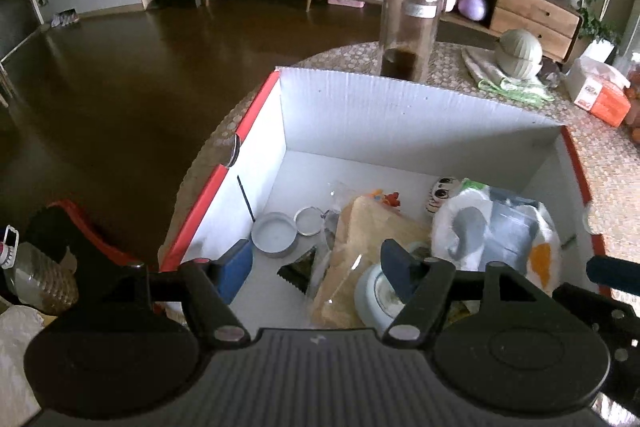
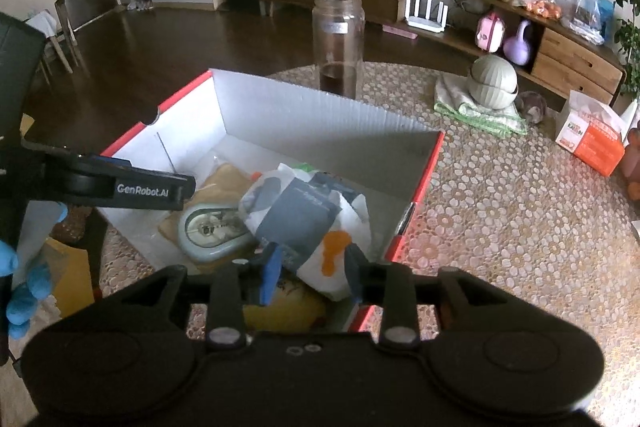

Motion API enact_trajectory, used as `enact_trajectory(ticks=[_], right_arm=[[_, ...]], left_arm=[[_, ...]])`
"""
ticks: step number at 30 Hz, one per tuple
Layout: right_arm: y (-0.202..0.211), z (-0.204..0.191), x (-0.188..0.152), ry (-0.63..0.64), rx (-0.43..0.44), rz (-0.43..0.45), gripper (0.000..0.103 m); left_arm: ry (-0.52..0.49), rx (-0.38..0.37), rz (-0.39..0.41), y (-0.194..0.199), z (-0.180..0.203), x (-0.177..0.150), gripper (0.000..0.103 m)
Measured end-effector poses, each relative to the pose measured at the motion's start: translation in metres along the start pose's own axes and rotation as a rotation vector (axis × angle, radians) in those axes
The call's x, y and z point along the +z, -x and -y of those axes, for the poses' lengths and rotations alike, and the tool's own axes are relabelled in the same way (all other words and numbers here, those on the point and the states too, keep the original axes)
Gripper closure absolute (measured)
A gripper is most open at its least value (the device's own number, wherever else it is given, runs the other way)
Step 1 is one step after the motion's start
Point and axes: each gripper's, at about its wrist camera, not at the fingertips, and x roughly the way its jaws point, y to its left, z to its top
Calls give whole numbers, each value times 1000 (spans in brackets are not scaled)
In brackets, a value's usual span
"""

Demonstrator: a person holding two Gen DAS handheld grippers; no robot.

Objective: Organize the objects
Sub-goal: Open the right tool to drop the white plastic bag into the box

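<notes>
Hovering over a white cardboard box point(image 1: 400, 115) with red outer sides, sitting on a round table point(image 2: 500, 207) with a patterned cover. Left gripper point(image 1: 316, 267) hanging above the box's near left end, jaws wide, holding nothing. Right gripper point(image 2: 312, 267) hanging over the near right end, jaws narrower but still parted, nothing between them; fingertips overlapping a white plastic bag point(image 2: 316, 223) with grey and orange print, contact impossible to confirm. Showing "GenRobot.AI" in white on the left gripper's finger in the right wrist view. Lying inside the box: the bag wrapping something dark blue with writing too blurred to read, a tan packet point(image 1: 360, 239), a grey-green oval container point(image 2: 212, 231) partly hidden under the bag, a shallow round tin point(image 1: 274, 239), a small round lid point(image 1: 309, 221) just beside it, a dark triangular wrapper point(image 1: 300, 273), a cartoon-face item point(image 1: 440, 193) mostly covered. Hiding the box's near wall behind both gripper bodies. Standing behind the far wall: a clear jar point(image 2: 339, 43), no lid, dark contents at the bottom, label unreadable, base cut off by the box. Sitting further right: stacked pale green bowls point(image 2: 494, 83) on a folded cloth point(image 2: 480, 113), and an orange-and-white tissue pack point(image 2: 592, 137), its print only partly legible, possibly "KALIN".
</notes>
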Motion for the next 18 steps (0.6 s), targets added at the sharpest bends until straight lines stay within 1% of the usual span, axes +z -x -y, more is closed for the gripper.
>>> enact_trajectory(ticks=[5, 10, 11, 12, 14, 18], right_arm=[[12, 2, -3, -8, 8, 21, 67], [24, 6, -6, -20, 30, 57, 64], [26, 6, -6, -22, 38, 62, 61], [29, 7, -7, -24, 49, 69, 54], [36, 7, -10, -24, 64, 94, 45], [49, 5, -14, -2, 88, 129, 43]], left_arm=[[-9, -27, 34, 22, 0, -8, 33], [0, -60, 63, 43, -1, -16, 33], [5, -65, 70, 48, -2, -18, 33], [14, -75, 80, 54, -3, -21, 33], [26, -100, 98, 63, -4, -24, 33], [20, -118, 139, 82, -1, -33, 33]])
